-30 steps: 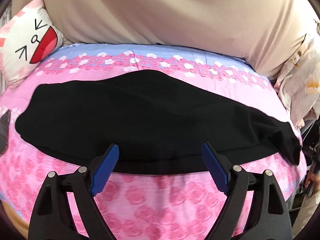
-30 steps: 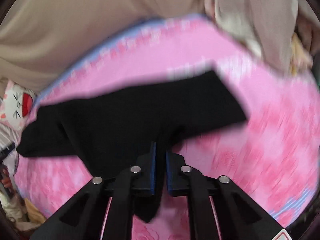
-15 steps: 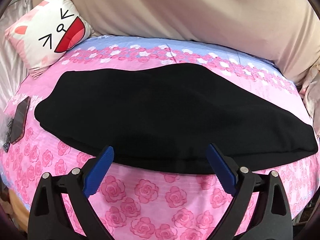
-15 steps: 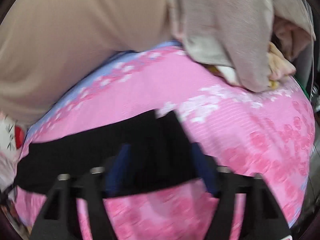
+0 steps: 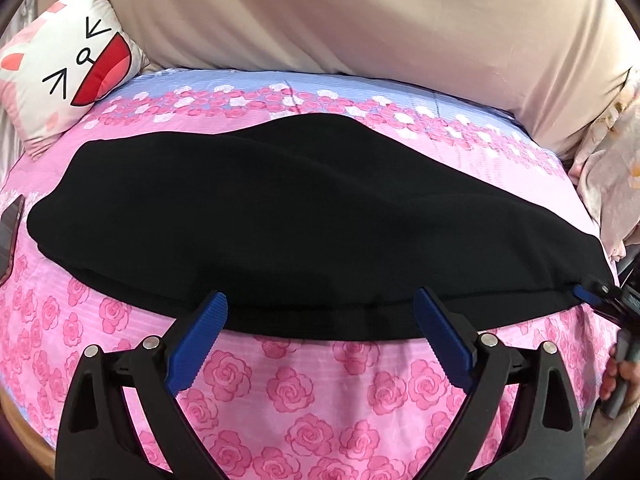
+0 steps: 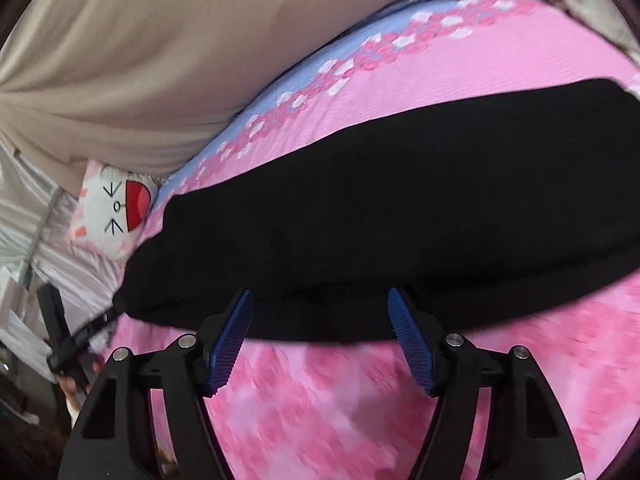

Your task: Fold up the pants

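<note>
The black pants [image 5: 288,220] lie flat in a long folded band across the pink rose-print bed [image 5: 320,392]. They also show in the right wrist view [image 6: 400,220]. My left gripper [image 5: 320,304] is open and empty, its blue pads just over the pants' near edge. My right gripper [image 6: 320,304] is open and empty at the near edge of the pants. In the left wrist view the right gripper [image 5: 600,296] shows at the pants' far right end. In the right wrist view the left gripper [image 6: 68,344] shows by the pants' left end.
A white cat-face pillow [image 5: 64,64] sits at the bed's back left. A beige sheet [image 5: 360,20] covers the wall behind. A dark phone [image 5: 10,232] lies at the left edge. Pale floral bedding [image 5: 612,168] is piled at the right.
My right gripper let go of the pants end, opened and drew back to the near edge. The pants' right end now lies flat. My left gripper stayed open.
</note>
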Demonstrator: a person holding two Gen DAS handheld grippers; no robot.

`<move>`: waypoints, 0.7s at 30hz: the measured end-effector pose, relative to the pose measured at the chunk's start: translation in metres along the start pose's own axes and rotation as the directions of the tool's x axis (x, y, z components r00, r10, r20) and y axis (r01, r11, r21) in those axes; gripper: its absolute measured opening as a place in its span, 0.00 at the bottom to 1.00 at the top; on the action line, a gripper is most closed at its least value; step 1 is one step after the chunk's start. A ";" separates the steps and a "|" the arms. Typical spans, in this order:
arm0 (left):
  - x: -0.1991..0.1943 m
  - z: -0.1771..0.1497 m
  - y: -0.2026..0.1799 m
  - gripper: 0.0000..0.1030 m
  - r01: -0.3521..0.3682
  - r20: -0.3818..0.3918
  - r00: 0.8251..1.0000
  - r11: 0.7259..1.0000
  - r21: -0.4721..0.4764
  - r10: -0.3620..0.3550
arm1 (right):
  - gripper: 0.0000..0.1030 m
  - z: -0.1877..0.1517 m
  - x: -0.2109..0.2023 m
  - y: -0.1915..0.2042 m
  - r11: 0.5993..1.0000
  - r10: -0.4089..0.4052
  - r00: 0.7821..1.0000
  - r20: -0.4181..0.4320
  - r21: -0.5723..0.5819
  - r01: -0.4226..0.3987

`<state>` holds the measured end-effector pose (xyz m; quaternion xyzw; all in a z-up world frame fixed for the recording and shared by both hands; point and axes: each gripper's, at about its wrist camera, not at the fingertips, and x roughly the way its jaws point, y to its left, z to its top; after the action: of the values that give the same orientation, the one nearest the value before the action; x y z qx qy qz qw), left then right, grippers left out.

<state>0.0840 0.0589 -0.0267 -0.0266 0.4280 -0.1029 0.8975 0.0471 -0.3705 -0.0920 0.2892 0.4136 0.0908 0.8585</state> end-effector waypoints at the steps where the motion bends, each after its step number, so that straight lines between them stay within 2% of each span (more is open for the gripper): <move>1: -0.001 0.000 0.003 0.91 0.002 0.000 1.000 1.000 -0.005 -0.002 | 0.59 0.000 0.003 0.000 1.000 -0.011 1.000 0.008 0.002 0.011; 2: -0.002 -0.001 0.005 0.91 0.001 0.002 1.000 1.000 -0.011 0.000 | 0.50 0.001 0.006 0.003 1.000 -0.029 0.999 0.024 0.000 0.029; 3: -0.003 -0.001 0.010 0.91 -0.004 0.006 1.000 1.000 -0.023 0.004 | 0.18 0.005 0.012 0.004 0.999 -0.050 0.998 0.032 -0.003 0.050; 4: -0.004 0.000 0.013 0.91 -0.008 0.008 1.000 1.000 -0.030 0.009 | 0.05 0.006 0.014 0.004 0.999 -0.034 0.999 0.023 0.011 0.034; 5: -0.006 0.000 0.017 0.91 -0.016 0.010 1.000 0.999 -0.038 0.016 | 0.05 0.006 0.013 0.002 0.999 -0.008 1.000 0.026 0.032 0.007; 10: -0.020 0.001 0.048 0.94 -0.078 0.040 0.996 0.994 -0.073 0.081 | 0.04 -0.005 -0.032 0.010 1.000 -0.023 0.995 0.102 -0.006 0.023; 13: -0.014 0.003 0.063 0.94 -0.110 0.033 0.993 0.988 -0.109 0.114 | 0.05 -0.015 -0.025 -0.009 0.996 -0.086 0.995 0.056 0.020 0.085; 15: -0.008 0.005 0.066 0.94 -0.105 0.009 0.994 0.985 -0.136 0.108 | 0.11 -0.021 -0.012 -0.013 0.995 -0.102 0.995 0.009 0.018 0.101; 16: -0.006 0.006 0.066 0.94 -0.103 0.003 0.995 0.985 -0.140 0.104 | 0.20 -0.022 -0.015 -0.012 0.995 -0.095 0.995 0.019 0.016 0.095; 17: -0.005 0.006 0.064 0.94 -0.103 -0.001 0.995 0.985 -0.137 0.104 | 0.35 -0.023 -0.021 -0.010 0.996 -0.085 0.996 0.021 0.015 0.085; 19: -0.005 0.007 0.058 0.95 -0.124 0.002 0.992 0.988 -0.097 0.125 | 0.50 -0.022 -0.046 -0.011 0.995 -0.097 0.992 0.078 0.009 0.097; 21: -0.002 0.007 0.056 0.95 -0.208 0.006 0.978 0.977 -0.052 0.208 | 0.54 -0.017 -0.079 -0.019 0.989 -0.148 0.977 0.153 0.011 0.148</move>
<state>0.0970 0.1136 -0.0286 -0.0052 0.4257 0.0027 0.9048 -0.0180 -0.4103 -0.0586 0.2634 0.3665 0.0041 0.8923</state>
